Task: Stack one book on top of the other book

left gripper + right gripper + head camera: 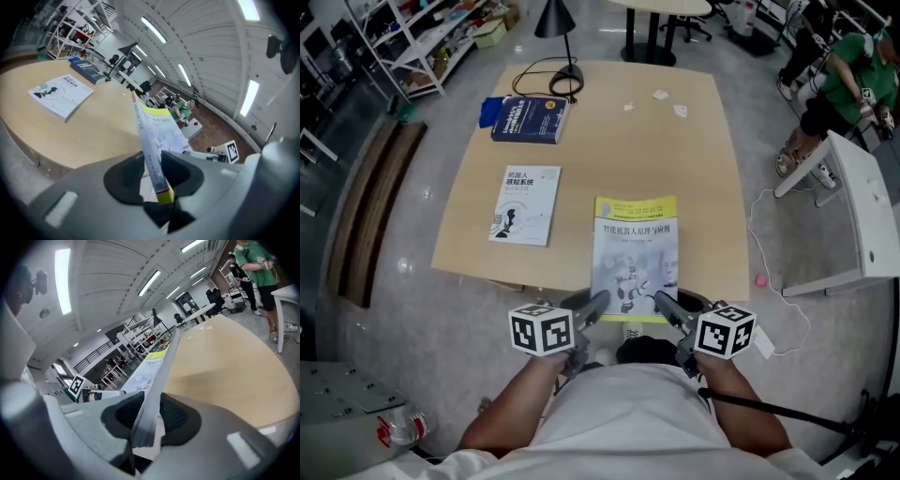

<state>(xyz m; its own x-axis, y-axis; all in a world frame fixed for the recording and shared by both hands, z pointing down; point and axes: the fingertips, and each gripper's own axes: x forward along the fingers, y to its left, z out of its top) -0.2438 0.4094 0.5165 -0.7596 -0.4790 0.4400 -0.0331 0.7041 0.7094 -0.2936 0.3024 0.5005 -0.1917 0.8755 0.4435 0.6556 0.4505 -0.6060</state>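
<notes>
Closest thing in both gripper views is the jaws themselves. The left gripper (152,176) has its dark pads pinched on the near left corner of the yellow-topped book (157,131), and the right gripper (150,416) is clamped the same way on the near right corner (154,362). So both are narrow, each holding the same book.

From those two views the book is seen nearly edge-on, so the cover print is hard to read. The corner tips sink into the dark gap behind the pads.

In the head view it's at lower centre (636,253), yellow band at the far end. Its near edge hangs past the table's (694,187) near edge and is covered by the left gripper (596,307), the right gripper (667,307) and the person's white shirt (628,412). Can't tell whether its far end touches the tabletop.

The white book (526,204) lies flat to the left of it, well apart and a bit further up the frame. It's also at the left in the left gripper view (61,93).

A dark blue book (530,119) sits beyond that, near the black desk lamp (558,37), whose top is cut off by the frame. A person in a green shirt (848,75) is at upper right, partly out of frame.
</notes>
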